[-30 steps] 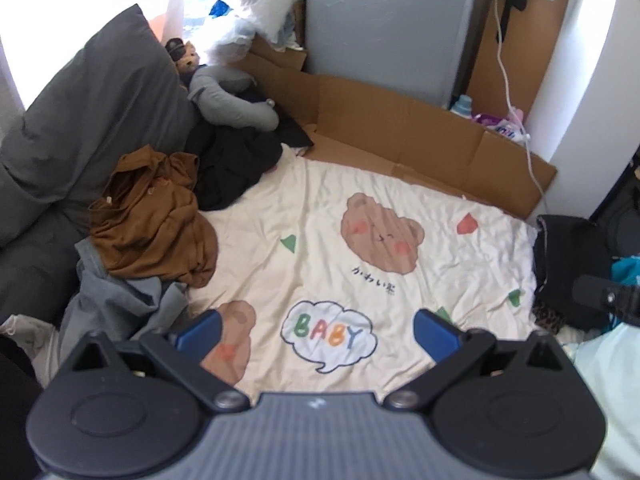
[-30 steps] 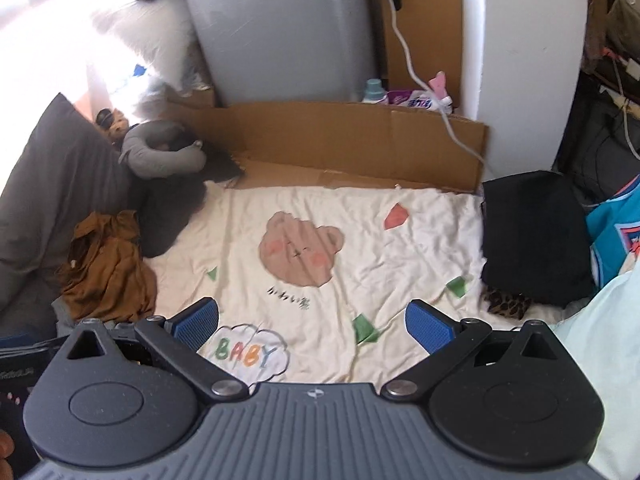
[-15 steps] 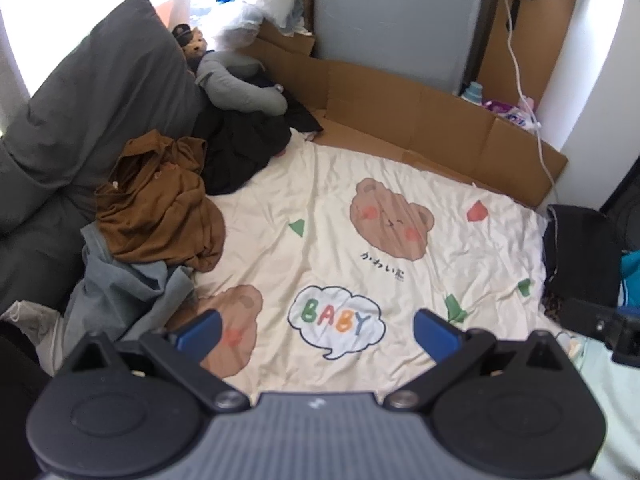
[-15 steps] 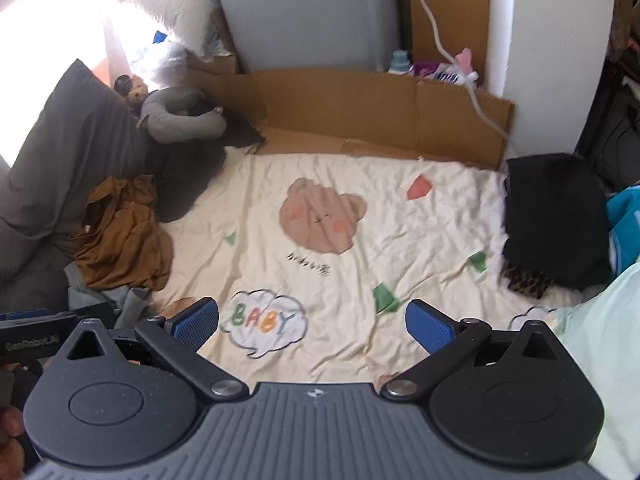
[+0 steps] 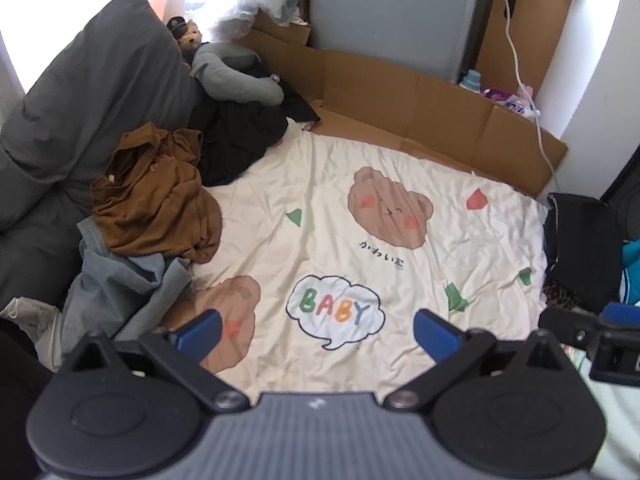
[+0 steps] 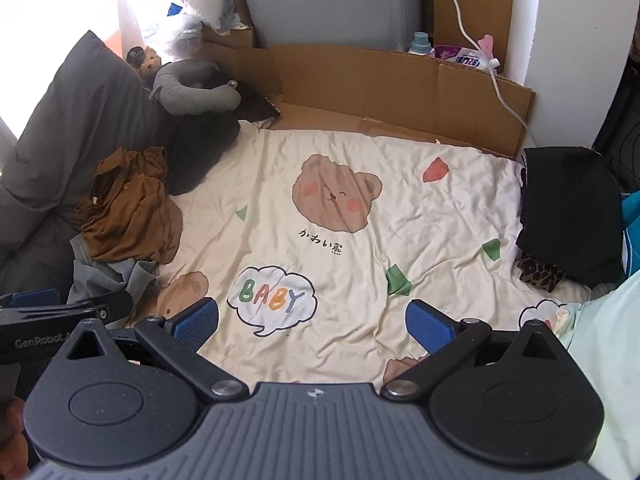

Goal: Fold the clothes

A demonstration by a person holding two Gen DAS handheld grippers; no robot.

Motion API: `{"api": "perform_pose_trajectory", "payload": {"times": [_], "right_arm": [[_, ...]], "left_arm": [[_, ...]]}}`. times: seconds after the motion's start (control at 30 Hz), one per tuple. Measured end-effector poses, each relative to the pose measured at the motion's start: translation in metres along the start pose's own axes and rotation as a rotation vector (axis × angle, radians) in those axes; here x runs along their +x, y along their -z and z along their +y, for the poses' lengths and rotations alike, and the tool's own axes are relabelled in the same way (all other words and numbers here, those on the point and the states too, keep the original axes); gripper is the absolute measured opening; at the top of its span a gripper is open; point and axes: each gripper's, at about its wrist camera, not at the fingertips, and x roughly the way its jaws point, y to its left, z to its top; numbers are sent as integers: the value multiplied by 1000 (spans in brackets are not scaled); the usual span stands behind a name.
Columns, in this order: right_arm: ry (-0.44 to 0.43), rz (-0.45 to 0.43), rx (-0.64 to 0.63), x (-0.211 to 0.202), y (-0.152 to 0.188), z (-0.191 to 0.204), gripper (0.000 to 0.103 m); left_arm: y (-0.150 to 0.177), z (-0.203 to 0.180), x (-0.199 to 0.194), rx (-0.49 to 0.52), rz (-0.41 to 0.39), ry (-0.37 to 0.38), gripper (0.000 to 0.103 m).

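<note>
Over the last second both views pulled back above the cream bear-print bed sheet [image 5: 360, 168], the left claw [image 5: 316, 330] and right claw [image 6: 312, 322] spread and empty, while the crumpled brown cotton garment [image 5: 156, 204] lay unfolded at the far left, folding apparently not begun.

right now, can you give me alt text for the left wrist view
The open left gripper, holding nothing, hovers over a cream bedsheet printed with bears. A crumpled brown garment lies on a grey one at the sheet's left edge, with folded black clothing at the right edge.
</note>
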Motion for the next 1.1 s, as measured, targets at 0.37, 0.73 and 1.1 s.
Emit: {"api": "perform_pose_trajectory", "payload": {"times": [0.37, 0.73, 1.1], "right_arm": [[37, 9, -28, 4, -4, 2, 103], [42, 1, -24, 3, -6, -3, 103], [51, -3, -21, 3, -8, -7, 103]], "left_arm": [[1, 4, 7, -17, 36, 7, 103], [-8, 0, 6, 3, 17, 5, 103], [-12, -10, 5, 17, 5, 3, 103]]}}
